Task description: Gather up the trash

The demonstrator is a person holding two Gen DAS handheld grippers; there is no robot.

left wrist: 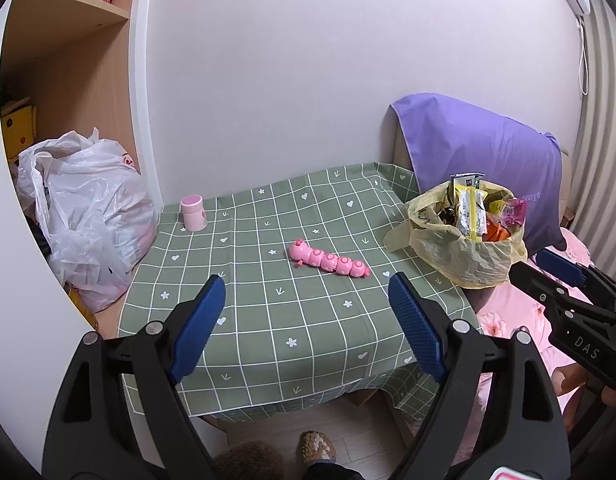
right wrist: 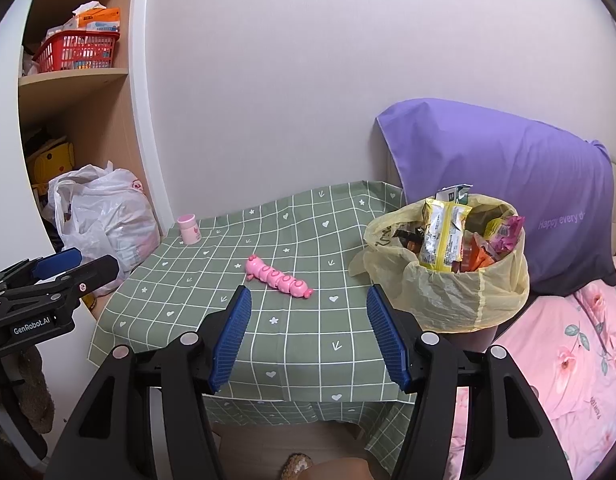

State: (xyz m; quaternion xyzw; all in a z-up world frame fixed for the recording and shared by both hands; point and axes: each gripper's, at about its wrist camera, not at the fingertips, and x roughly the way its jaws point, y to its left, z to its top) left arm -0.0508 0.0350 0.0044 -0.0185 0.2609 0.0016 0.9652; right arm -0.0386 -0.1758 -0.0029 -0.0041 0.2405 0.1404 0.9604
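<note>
The bench (left wrist: 316, 344), draped in a green checked cloth with small hearts and arrows, fills the middle of both wrist views and serves as the landmark here. Off its right edge lies a bed with a pink floral cover (right wrist: 568, 360), and a purple pillow (right wrist: 508, 184) leans against the wall at the bench's far right corner. Off the bench's left edge, in the bottom of a wooden shelf unit (left wrist: 80, 68), sits a bulging white plastic bag (left wrist: 92, 216); a red basket (right wrist: 78, 51) stands on a shelf above it. On the bench's right edge stands the yellow trash bag (right wrist: 460, 300), its mouth folded open and stuffed with snack wrappers (right wrist: 444, 236) that rise above its rim. Near the bench's centre, well apart from the bag, a pink caterpillar toy (left wrist: 328, 264) lies on its side. At the bench's far left corner a small pink cup (left wrist: 193, 213) stands upright. The left claw (left wrist: 308, 316) hangs over the bench's near edge with its blue pads spread wide and nothing between them. The right claw (right wrist: 308, 332) hangs over the near edge too, just short of the yellow bag, equally wide and empty.
</note>
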